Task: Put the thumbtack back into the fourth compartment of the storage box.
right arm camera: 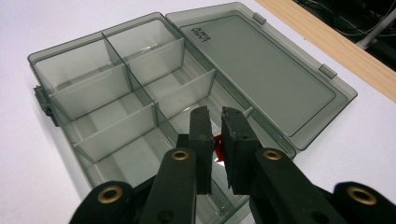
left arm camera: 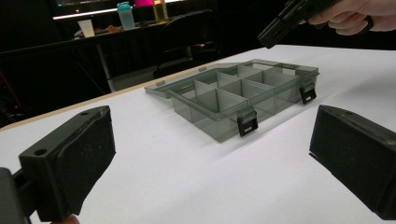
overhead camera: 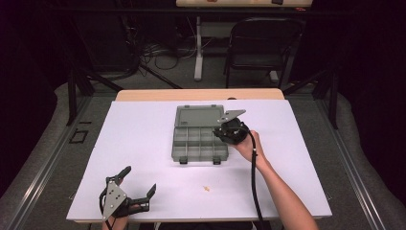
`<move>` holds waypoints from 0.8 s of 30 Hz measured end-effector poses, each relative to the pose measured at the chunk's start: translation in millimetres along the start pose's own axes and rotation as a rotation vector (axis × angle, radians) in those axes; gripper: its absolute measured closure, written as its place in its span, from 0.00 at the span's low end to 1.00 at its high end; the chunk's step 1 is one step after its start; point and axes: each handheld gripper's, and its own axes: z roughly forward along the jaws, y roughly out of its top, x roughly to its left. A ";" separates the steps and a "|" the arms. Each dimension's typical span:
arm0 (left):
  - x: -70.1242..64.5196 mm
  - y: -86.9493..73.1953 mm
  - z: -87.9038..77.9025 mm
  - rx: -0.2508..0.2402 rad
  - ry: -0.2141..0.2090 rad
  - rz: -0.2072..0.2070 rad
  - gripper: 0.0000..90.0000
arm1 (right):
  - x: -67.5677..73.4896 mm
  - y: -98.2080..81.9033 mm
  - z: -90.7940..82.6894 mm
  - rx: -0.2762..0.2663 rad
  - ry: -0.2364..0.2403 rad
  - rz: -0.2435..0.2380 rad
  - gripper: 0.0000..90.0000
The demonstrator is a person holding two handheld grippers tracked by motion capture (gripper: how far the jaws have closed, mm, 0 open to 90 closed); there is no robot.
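A translucent grey compartment box (overhead camera: pixel 197 143) lies at the table's centre, its lid (overhead camera: pixel 198 116) folded flat behind it. My right gripper (overhead camera: pixel 230 134) hangs over the box's right side. In the right gripper view the box (right arm camera: pixel 116 93) and lid (right arm camera: pixel 261 65) lie below the gripper (right arm camera: pixel 215 114), whose jaws are nearly together with a small red piece (right arm camera: pixel 217 145) between them, above a near compartment. My left gripper (overhead camera: pixel 140 179) rests wide open near the front left edge, holding nothing. The left gripper (left arm camera: pixel 210 140) faces the box (left arm camera: pixel 243 93) from a distance.
A small yellowish scrap (overhead camera: pixel 206 188) lies on the white sheet (overhead camera: pixel 143 129) in front of the box. A black folding chair (overhead camera: pixel 261 48) and a desk leg stand beyond the table's far edge. The right gripper's cable (overhead camera: pixel 253 182) trails along the forearm.
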 end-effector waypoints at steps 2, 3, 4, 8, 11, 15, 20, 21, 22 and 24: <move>-0.3 0.0 0.5 0.002 0.000 0.002 0.00 | -1.4 -0.7 2.8 0.002 0.001 0.001 0.92; -0.5 0.0 0.8 0.003 -0.002 0.003 0.00 | -1.6 -1.0 3.6 0.001 0.002 0.005 0.92; -0.8 0.1 0.9 0.003 -0.004 0.003 0.00 | -2.2 -1.3 4.3 0.004 -0.001 0.005 0.92; -1.7 0.4 1.1 0.005 -0.006 0.007 0.00 | -5.1 -2.8 6.8 0.006 -0.006 0.014 0.92; -1.5 0.4 0.7 0.005 -0.003 0.008 0.00 | -7.7 -4.6 9.0 0.008 -0.011 0.023 0.92; -1.5 0.2 1.1 0.009 -0.003 0.007 0.00 | -11.6 -7.2 11.1 0.013 -0.015 0.038 0.92; -1.4 0.4 0.6 0.007 -0.004 0.008 0.00 | -15.1 -10.5 16.2 0.026 -0.019 0.057 0.92; -1.2 0.4 0.5 0.006 -0.004 0.009 0.00 | -15.4 -10.9 17.1 0.029 -0.019 0.060 0.92; -1.2 0.4 0.4 0.006 -0.003 0.009 0.00 | -15.8 -11.3 17.8 0.026 -0.022 0.062 0.90; -1.1 0.3 0.6 0.006 -0.004 0.008 0.00 | -16.8 -12.0 18.3 0.020 -0.024 0.075 0.84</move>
